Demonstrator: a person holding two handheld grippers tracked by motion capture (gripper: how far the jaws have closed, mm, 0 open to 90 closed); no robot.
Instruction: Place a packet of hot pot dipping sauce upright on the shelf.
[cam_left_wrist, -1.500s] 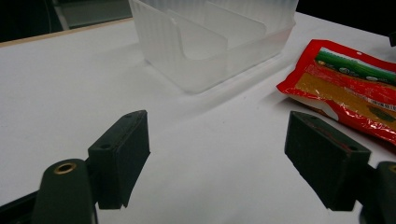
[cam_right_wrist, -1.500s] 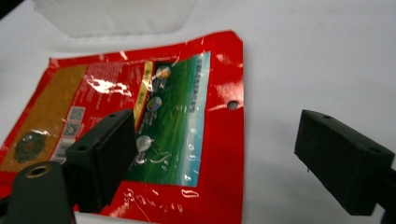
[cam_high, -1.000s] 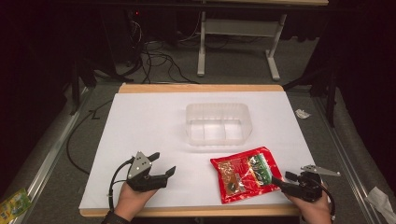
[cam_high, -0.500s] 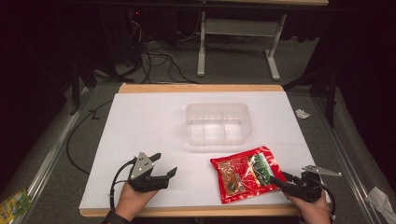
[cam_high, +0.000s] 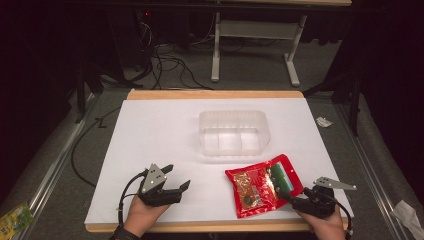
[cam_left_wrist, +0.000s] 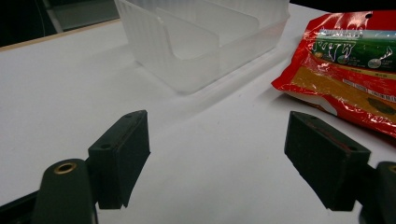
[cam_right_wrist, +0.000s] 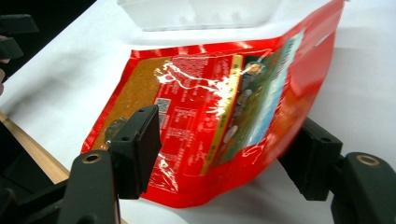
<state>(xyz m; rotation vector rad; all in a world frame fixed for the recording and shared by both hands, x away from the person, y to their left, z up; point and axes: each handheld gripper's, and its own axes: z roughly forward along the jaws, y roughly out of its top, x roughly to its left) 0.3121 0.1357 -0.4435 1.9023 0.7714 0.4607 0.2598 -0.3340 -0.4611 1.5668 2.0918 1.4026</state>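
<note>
A red snack bag (cam_high: 260, 182) lies flat at the front right of the white table top (cam_high: 160, 130). My right gripper (cam_high: 286, 194) has the bag's near corner between its jaws, which have just been closing. In the right gripper view one pad (cam_right_wrist: 140, 144) lies on the bag (cam_right_wrist: 210, 84) and the other sits under its raised right edge. My left gripper (cam_high: 176, 176) rests open at the front left with nothing between its pads (cam_left_wrist: 123, 154). A clear divided container (cam_high: 235, 150) stands empty behind the bag.
The table's wooden front edge (cam_high: 200, 227) runs just before both hands. A paper scrap (cam_high: 324, 121) lies on the floor to the right, and a yellow-green wrapper (cam_high: 15, 220) on the floor to the left. Cables and a white table frame (cam_high: 255, 30) lie behind.
My right gripper has pushed slightly forward over the bag's near corner and its jaws have narrowed around it. The left gripper has not moved.
</note>
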